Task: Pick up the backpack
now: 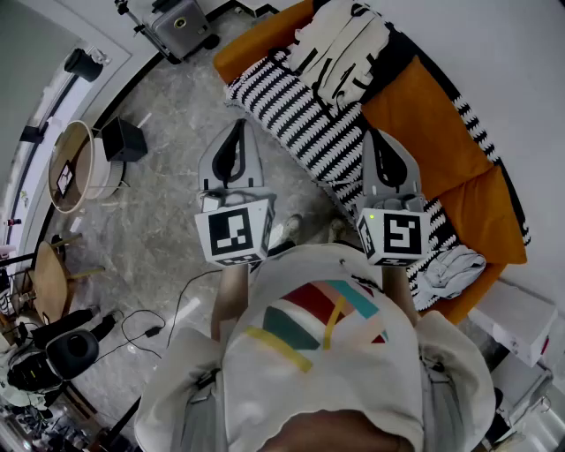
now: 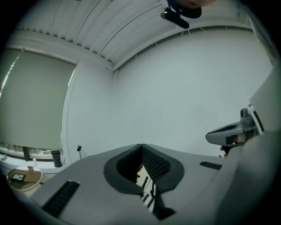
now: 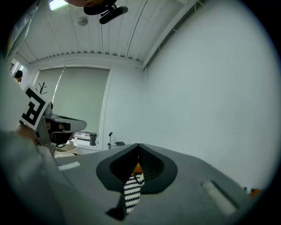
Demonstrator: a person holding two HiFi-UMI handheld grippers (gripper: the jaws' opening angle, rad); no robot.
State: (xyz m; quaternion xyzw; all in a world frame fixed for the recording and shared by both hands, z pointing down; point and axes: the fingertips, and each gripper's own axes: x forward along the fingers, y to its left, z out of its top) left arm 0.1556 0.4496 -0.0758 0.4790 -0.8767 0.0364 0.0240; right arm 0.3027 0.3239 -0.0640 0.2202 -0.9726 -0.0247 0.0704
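Note:
A cream and black backpack (image 1: 340,44) lies on the orange sofa (image 1: 433,132), at its far end, partly on a black-and-white striped blanket (image 1: 300,124). I hold both grippers level in front of me, well short of the backpack. My left gripper (image 1: 234,129) is shut and empty over the floor beside the sofa. My right gripper (image 1: 378,138) is shut and empty above the blanket. In the left gripper view the jaws (image 2: 141,146) meet at their tips before a white wall. The right gripper view shows its closed jaws (image 3: 138,145), with a strip of striped blanket behind them.
A pale crumpled cloth (image 1: 448,270) lies on the sofa's near end. On the marble floor to the left stand a round table (image 1: 72,168), a black box (image 1: 124,139), a chair (image 1: 48,281) and loose cables (image 1: 150,328). A grey wheeled case (image 1: 181,26) stands beyond the sofa.

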